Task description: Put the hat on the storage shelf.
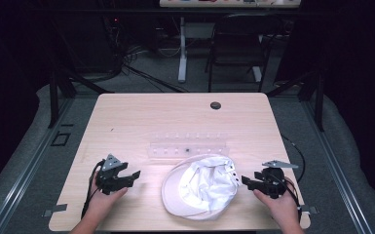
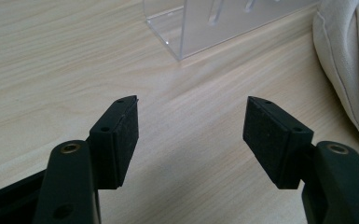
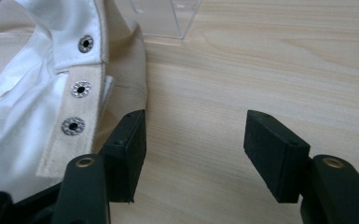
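A cream and white cap (image 1: 202,186) lies upside down on the wooden table (image 1: 141,117), near the front edge. Its brim (image 2: 345,65) edges into the left gripper view at the right. The band with metal snaps (image 3: 77,88) fills the left of the right gripper view. My left gripper (image 1: 135,174) rests on the table left of the cap, open, jaws wide over bare wood (image 2: 191,121). My right gripper (image 1: 244,180) sits at the cap's right side, open, with its left jaw next to the cap's band and nothing between the pads (image 3: 196,135).
A clear acrylic rack (image 1: 189,146) with a row of holes stands just behind the cap. A dark round grommet (image 1: 215,105) sits near the table's far edge. A chair (image 1: 238,44) and a desk leg (image 1: 182,48) stand beyond the table.
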Tool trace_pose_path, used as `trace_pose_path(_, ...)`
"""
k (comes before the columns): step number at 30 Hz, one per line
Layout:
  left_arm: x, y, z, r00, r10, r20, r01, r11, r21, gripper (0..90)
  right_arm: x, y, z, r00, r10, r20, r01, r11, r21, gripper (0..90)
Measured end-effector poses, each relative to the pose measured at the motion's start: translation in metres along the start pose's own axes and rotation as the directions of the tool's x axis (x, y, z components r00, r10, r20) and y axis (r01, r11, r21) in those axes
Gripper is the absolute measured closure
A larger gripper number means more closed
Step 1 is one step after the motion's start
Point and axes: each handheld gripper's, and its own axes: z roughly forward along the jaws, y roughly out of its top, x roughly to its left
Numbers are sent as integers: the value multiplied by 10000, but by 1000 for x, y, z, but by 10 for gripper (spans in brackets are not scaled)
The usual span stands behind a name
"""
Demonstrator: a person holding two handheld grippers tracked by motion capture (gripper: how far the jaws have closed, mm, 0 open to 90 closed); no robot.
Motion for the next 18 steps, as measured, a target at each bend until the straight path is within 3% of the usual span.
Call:
trace_pose_path(7, -1, 0, 0, 10000, 23, -36, -24, 10000, -50, 368, 2, 27, -8, 9976, 296, -627, -229, 9942, 1050, 392)
trace_pose_path(15, -2, 0, 0, 10000, 84, -16, -84, 10000, -10, 368, 7, 57, -16, 9901, 783, -1164, -599, 9863, 1539, 392)
trace_pose_path(18, -2, 0, 1, 10000, 74, -15, -74, 10000, -24, 368, 10, 64, -17, 9883, 769, -1320, -538, 9839, 1704, 392)
